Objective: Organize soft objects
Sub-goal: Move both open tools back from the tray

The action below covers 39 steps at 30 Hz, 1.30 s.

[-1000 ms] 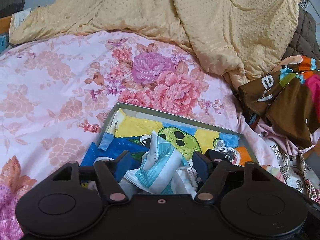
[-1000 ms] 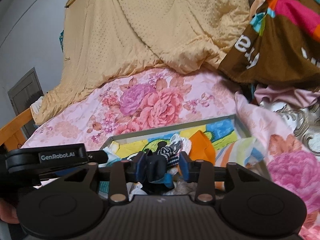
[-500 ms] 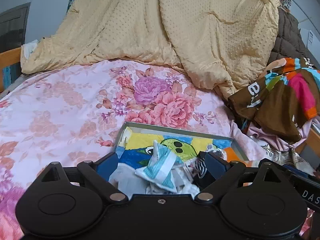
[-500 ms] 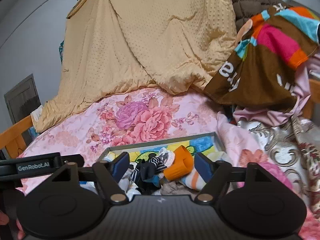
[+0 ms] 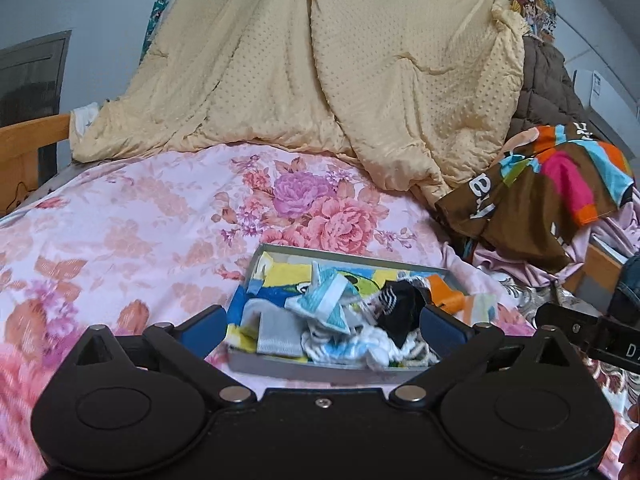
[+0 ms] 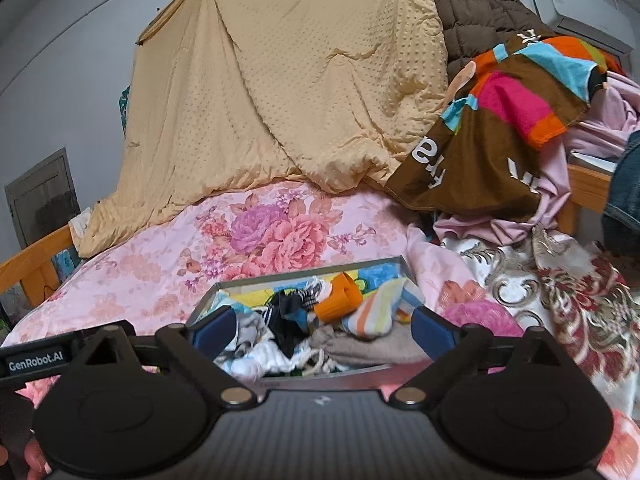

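Both claws are now wide open and hold nothing. One second ago the left claw (image 5: 322, 326) was closed around the white and teal sock (image 5: 326, 304), and the right claw (image 6: 322, 326) was closed on the black striped sock (image 6: 290, 312). Half a second ago they had already let go, and now they are also pulled back and higher, so the whole tray (image 5: 316, 370) shows between the fingers.

Both socks now lie inside the tray on the floral bed cover (image 5: 140, 232), in a loose heap with the orange sock (image 6: 340, 302), the striped pastel sock (image 6: 372, 312) and a grey one (image 5: 278, 334). In my judgement this placing step is finished: the small soft things are gathered in one place. The colourful brown garment (image 6: 500, 128) and other cloths at the right are still outside the tray, so they may be the next to handle.
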Available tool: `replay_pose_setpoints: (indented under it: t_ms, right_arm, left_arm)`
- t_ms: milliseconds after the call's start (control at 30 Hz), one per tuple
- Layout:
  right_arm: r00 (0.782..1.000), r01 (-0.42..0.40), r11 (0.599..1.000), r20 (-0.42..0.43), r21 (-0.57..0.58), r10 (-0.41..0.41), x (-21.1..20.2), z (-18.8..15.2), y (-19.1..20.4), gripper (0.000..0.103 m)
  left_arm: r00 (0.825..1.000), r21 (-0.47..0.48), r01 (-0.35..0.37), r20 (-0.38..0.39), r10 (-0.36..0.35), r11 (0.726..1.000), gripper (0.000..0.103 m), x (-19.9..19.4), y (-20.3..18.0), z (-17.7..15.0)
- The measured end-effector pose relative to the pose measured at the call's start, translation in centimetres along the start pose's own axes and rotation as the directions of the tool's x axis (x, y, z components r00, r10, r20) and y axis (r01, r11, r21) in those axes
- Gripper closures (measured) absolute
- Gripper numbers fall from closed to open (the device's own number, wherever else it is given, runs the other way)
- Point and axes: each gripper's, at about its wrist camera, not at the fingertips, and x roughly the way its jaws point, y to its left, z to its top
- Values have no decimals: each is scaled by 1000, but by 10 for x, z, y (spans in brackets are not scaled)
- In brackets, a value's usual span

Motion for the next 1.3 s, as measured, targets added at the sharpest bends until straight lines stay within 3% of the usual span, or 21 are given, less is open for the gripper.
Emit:
replay_pose_setpoints:
  t_ms: [200,433,800,1300]
  right_arm:
    - [1000,20,1000,-2,-17,-20,-30,-18,3,1]
    - [999,28,999,-27,-41,-29,-62,-44,14,0]
    - [995,72,995,-66,-62,-76,-101,-76,33,0]
    - [988,94,992,-113,-89,-104,-128,-101,50,0]
  left_arm:
    - [999,32,-4,33,3,999,1,-36,0,-22]
    - [1000,22,22,19,-23,1000,1,-68,8,-44]
    - [1000,87,9,20,-11,996,1,-115,21,-73]
    - [999,68,18,-28,-16,998,1,-146,40,-110]
